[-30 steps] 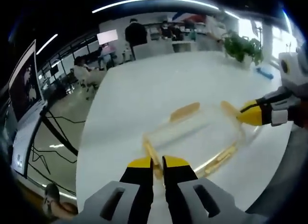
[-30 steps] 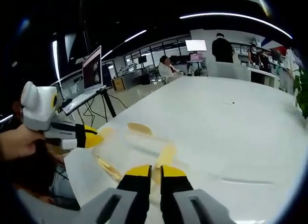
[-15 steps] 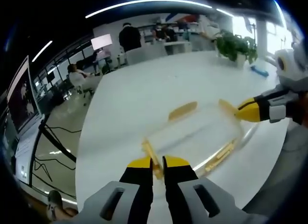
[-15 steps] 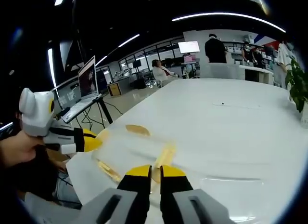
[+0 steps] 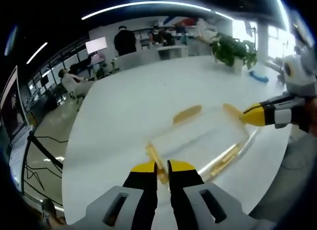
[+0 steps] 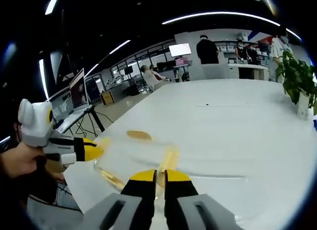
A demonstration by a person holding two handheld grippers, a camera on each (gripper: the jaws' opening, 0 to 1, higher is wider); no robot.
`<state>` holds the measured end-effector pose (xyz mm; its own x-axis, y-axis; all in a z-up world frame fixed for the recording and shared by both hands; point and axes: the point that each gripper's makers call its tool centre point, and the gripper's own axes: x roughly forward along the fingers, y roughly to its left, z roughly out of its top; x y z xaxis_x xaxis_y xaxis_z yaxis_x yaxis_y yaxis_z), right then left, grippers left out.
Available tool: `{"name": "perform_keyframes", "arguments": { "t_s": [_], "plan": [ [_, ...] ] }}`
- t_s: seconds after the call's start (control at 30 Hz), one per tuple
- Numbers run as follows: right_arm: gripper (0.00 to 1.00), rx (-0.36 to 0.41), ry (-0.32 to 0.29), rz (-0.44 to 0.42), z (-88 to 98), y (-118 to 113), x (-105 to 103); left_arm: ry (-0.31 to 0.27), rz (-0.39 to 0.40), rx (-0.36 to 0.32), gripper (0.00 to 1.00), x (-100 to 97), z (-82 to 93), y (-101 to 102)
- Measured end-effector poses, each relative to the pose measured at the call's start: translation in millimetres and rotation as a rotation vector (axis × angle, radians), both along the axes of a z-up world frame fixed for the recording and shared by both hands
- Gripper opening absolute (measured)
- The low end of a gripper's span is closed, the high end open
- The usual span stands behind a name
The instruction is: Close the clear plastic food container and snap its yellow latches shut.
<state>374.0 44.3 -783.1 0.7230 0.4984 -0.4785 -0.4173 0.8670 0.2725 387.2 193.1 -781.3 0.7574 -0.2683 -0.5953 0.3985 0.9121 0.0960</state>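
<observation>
The clear plastic food container [image 5: 200,141] lay on the white table [image 5: 148,96], close to the edge where the person stood, and everything else is placed here in relation to it. At its nearest end in the left gripper view, the left gripper [image 5: 162,166] had its two yellow-tipped jaws pressed nearly together on a yellow latch [image 5: 154,158] of that end. It seemed to pinch the latch, probably to press it against the container wall until it snaps. At the opposite end of the container, the right gripper [image 5: 251,115] came in from the side with its tip touching another yellow latch [image 5: 231,111]; in the right gripper view its jaws [image 6: 159,175] were also pressed nearly together around that flap [image 6: 168,161]. Holding both ends at once likely kept the light container from sliding on the smooth table. Along the long side next to the person, a side latch [image 5: 225,160] lay flat and looked still open, and the far latch [image 5: 187,114] on the other long side stood out from the container too. So the lid seemed to be down, but I judge the latching was not finished. Far beyond the container stood a potted plant [image 5: 233,49] and some people [image 5: 125,41] at desks.
</observation>
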Motion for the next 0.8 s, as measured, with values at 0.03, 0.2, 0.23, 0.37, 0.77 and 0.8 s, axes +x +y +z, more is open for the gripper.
{"name": "perform_keyframes", "arguments": {
  "t_s": [0.03,0.2,0.23,0.37,0.77,0.8],
  "plan": [
    [0.01,0.000,0.001,-0.007,0.0,-4.4,0.1,-0.001,-0.004,-0.002,0.04,0.5,0.6,-4.3],
    [0.01,-0.002,0.003,-0.030,1.2,-19.2,-0.4,-0.004,-0.017,-0.016,0.04,3.0,2.0,-17.3],
    [0.01,-0.003,0.005,-0.037,1.2,-23.1,-0.5,-0.001,-0.015,-0.022,0.04,3.7,1.6,-21.3],
    [0.01,-0.005,0.013,-0.061,-1.7,-37.1,-0.6,0.010,-0.021,-0.035,0.04,2.8,-1.6,-36.2],
    [0.00,-0.030,0.024,-0.126,-2.2,-82.6,-5.3,0.022,-0.074,-0.081,0.05,-4.4,-1.6,-80.8],
    [0.00,-0.032,0.024,-0.129,-2.0,-85.4,-5.5,0.021,-0.080,-0.085,0.05,-4.7,-0.8,-83.7]
  ]
}}
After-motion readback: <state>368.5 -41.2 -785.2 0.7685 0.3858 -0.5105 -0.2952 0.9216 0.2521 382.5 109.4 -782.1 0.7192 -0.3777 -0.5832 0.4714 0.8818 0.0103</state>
